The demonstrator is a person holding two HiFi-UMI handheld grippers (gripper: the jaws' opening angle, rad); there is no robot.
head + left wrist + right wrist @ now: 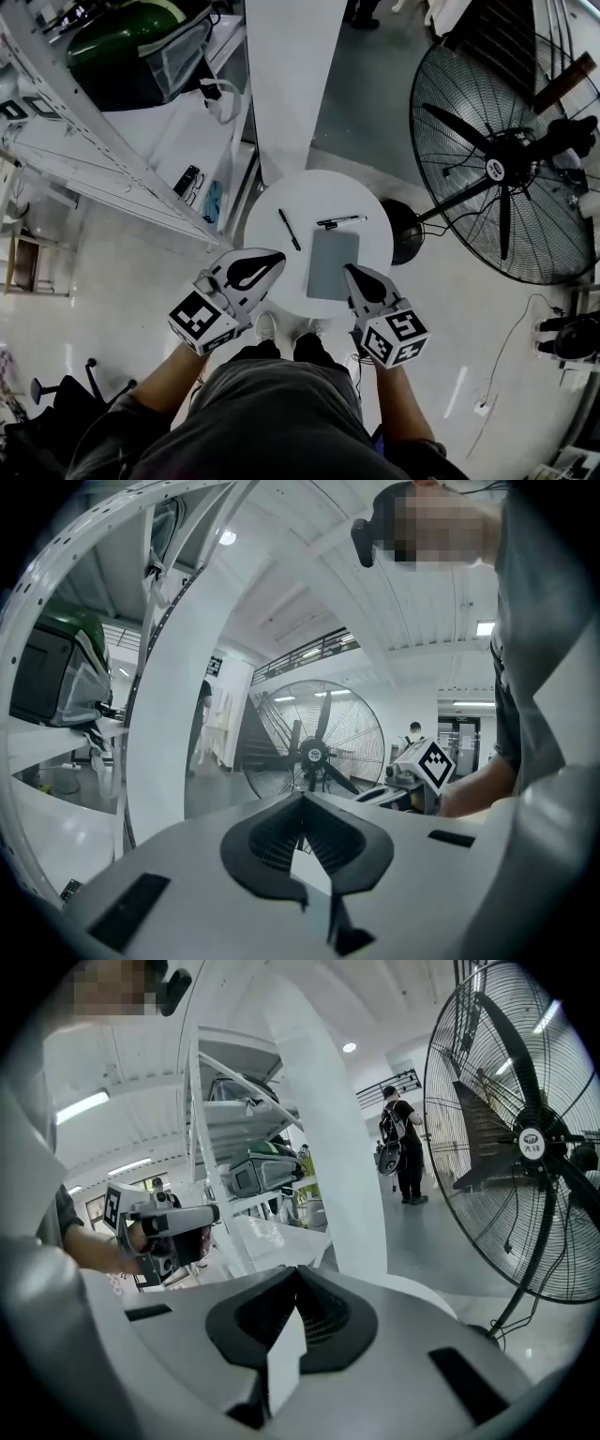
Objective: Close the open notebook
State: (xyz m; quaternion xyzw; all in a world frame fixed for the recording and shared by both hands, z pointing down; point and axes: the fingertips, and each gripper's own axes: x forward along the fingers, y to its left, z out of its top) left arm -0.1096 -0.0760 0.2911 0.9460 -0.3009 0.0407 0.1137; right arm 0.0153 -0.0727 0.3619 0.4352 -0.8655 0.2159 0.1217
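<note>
Observer: Notebook: where does it lie, and how?

Operator: I log the notebook [333, 264] flat on the round table [319, 192], right of centre and toward my side. One grey face is up and no spread pages show. I judge it already shut, or nearly so. I cannot tell which long edge is the spine.

Observer: Handling?

Operator: I judge it thin and light, with a cover that probably bends, and likely to skate on the smooth top. If a leaf stands proud, I would catch it at the free long edge and press the block flat with the other claw to steady it. I would not pinch a corner, since it would likely curl.

Observer: Claws and pose?

Operator: The left gripper [279, 256] has its jaws together with nothing between them. It sits over the table's near left edge, apart from the notebook, and points roughly level across the top. The right gripper [349, 271] also has its jaws together and empty. It tips a little downward, and from the head view its nose lies over the notebook's near right edge. I cannot tell whether it touches.

Observer: Surroundings?

Operator: One pen [289, 230] lies just beyond the notebook's far left corner. Another pen [339, 221] lies along its far edge. A big fan [506, 169] stands on the floor well off to the right.
</note>
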